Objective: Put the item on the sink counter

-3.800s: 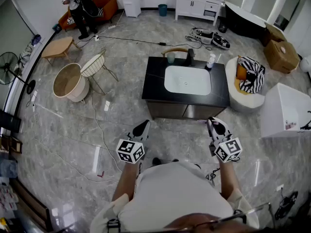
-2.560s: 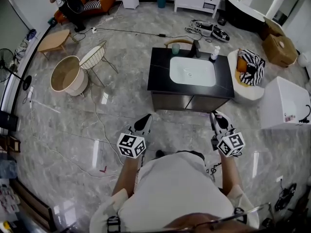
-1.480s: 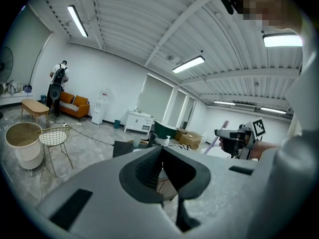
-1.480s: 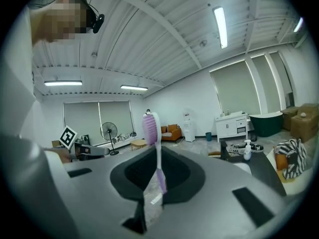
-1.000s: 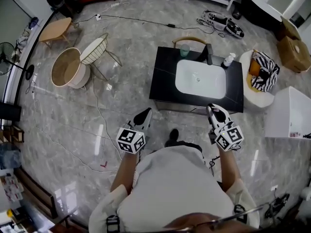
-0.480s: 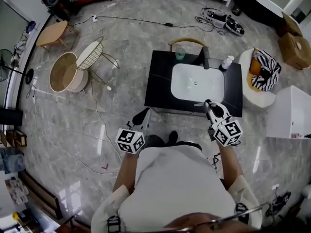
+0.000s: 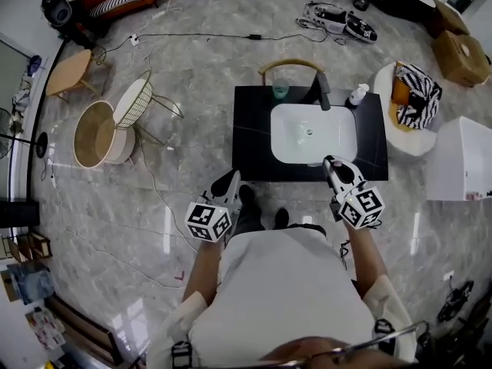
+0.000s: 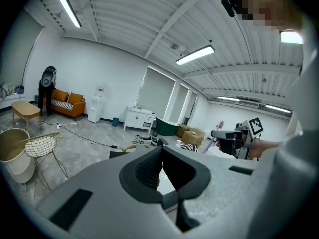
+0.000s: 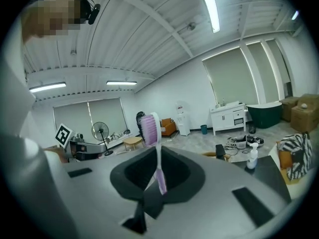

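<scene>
The black sink counter [image 7: 250, 129] with its white basin [image 7: 313, 133] stands just ahead of me. My right gripper [image 7: 332, 162] hovers over the counter's front edge, beside the basin, shut on a toothbrush [image 9: 158, 158]. The toothbrush has a white handle and pink-purple bristles and sticks up and out from the jaws. It shows as a small pale sliver [image 7: 315, 164] in the head view. My left gripper [image 7: 229, 181] hangs in front of the counter's left part, over the floor. Its jaws meet with nothing between them [image 8: 162, 153].
A faucet [image 7: 321, 91], a green cup [image 7: 280, 91] and a soap bottle [image 7: 356, 94] stand along the counter's back edge. A wire chair [image 7: 131, 102] and round basket [image 7: 96, 133] are to the left. An armchair with a striped cushion [image 7: 407, 106] and white box [image 7: 461, 160] are right. Cables cross the floor.
I have walked up to the sink counter; it now lies right before the grippers. The right gripper, still holding the toothbrush, has come over the counter's front edge. The left stays shut.
</scene>
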Action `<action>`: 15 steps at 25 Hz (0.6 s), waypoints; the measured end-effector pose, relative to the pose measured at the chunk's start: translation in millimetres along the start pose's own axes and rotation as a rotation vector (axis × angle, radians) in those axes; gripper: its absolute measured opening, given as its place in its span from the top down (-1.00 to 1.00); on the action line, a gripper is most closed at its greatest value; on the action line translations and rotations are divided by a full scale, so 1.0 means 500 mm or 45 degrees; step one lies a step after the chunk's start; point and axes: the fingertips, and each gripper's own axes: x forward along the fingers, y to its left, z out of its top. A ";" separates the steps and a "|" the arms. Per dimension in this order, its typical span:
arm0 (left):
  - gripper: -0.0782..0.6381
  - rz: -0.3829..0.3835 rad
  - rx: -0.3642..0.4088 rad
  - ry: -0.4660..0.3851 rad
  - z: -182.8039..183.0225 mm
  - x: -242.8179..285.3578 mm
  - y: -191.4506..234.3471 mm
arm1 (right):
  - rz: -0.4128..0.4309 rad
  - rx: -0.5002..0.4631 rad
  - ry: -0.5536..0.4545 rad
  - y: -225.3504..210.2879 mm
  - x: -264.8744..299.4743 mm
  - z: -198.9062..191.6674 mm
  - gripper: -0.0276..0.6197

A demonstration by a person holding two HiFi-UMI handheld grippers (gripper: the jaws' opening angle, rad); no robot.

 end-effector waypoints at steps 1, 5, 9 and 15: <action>0.77 -0.013 0.003 0.010 0.001 0.009 0.013 | -0.011 0.005 0.001 0.001 0.010 -0.001 0.82; 0.77 -0.063 0.015 0.038 0.021 0.047 0.066 | -0.066 0.022 0.011 -0.001 0.049 0.006 0.82; 0.77 -0.119 0.022 0.062 0.043 0.087 0.119 | -0.125 0.024 0.005 -0.005 0.096 0.028 0.82; 0.77 -0.190 0.039 0.081 0.069 0.128 0.182 | -0.196 0.008 0.008 -0.016 0.159 0.054 0.82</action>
